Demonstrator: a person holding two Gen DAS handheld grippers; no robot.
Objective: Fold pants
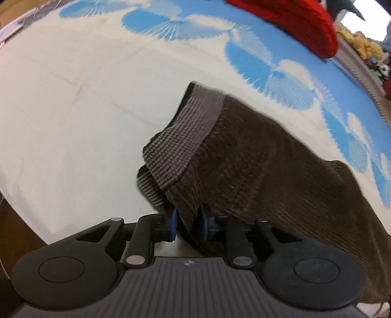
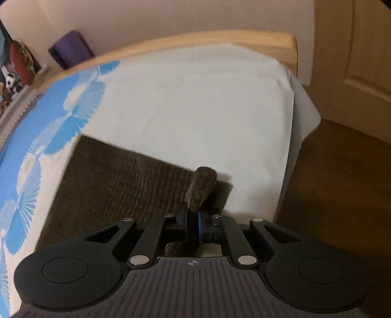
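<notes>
Dark brown corduroy pants (image 1: 244,151) with a grey ribbed waistband (image 1: 185,137) lie on the bed. In the left wrist view, my left gripper (image 1: 188,226) points steeply down, and its blue pads press on a fold of brown fabric just below the waistband. The right wrist view shows the pants (image 2: 117,181) spread flat to the left. There my right gripper (image 2: 193,225) is shut on a corner of the cloth, and a small tuft of fabric (image 2: 201,186) sticks up past the pads.
The bed has a white sheet (image 1: 73,110) with a blue fan pattern (image 2: 61,127). A red cloth (image 1: 293,22) lies at the far side, with plush toys (image 1: 364,46) beyond. A wooden bed board (image 2: 195,40), a door (image 2: 354,61) and dark floor (image 2: 337,176) border the mattress.
</notes>
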